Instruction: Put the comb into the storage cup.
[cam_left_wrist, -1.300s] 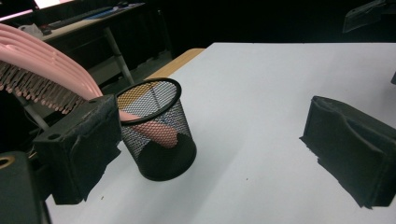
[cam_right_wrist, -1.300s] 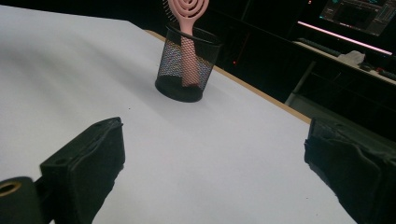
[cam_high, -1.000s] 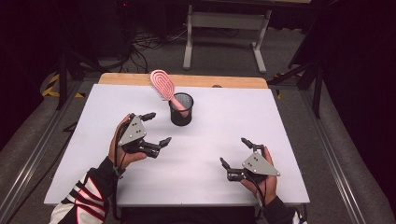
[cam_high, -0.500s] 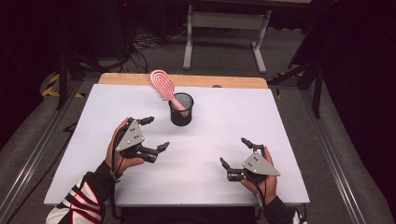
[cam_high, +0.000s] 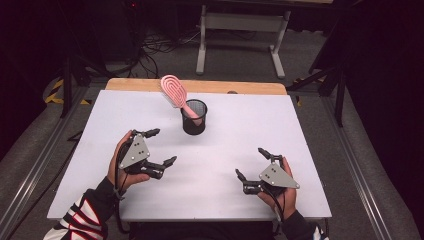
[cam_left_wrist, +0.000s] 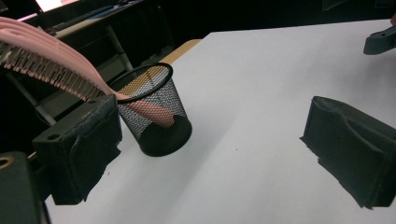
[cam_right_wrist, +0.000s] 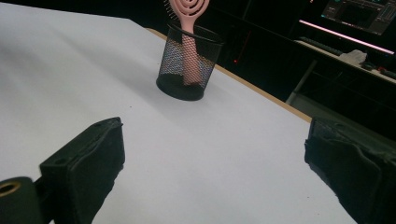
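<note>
A black mesh cup (cam_high: 194, 116) stands upright on the white table (cam_high: 240, 125), behind its middle. A pink hairbrush (cam_high: 174, 92) rests in the cup handle down, its head leaning out to the left. My left gripper (cam_high: 161, 147) is open, low over the table in front and to the left of the cup, with nothing between its jaws. My right gripper (cam_high: 251, 163) is open near the front right, also holding nothing. The left gripper view has the cup (cam_left_wrist: 156, 110) and the brush (cam_left_wrist: 44, 58) close ahead; the right gripper view has the cup (cam_right_wrist: 187, 63) and the brush (cam_right_wrist: 187, 18) farther off.
A wooden strip (cam_high: 240, 87) runs along the table's far edge. Beyond it, a grey stand (cam_high: 240, 30) and cables sit on the dark floor. The other gripper's jaw tip (cam_left_wrist: 379, 41) pokes in at the upper right of the left gripper view.
My left gripper has drifted a little toward the front of the table, away from the cup. The right gripper, the cup and the brush have stayed put.
</note>
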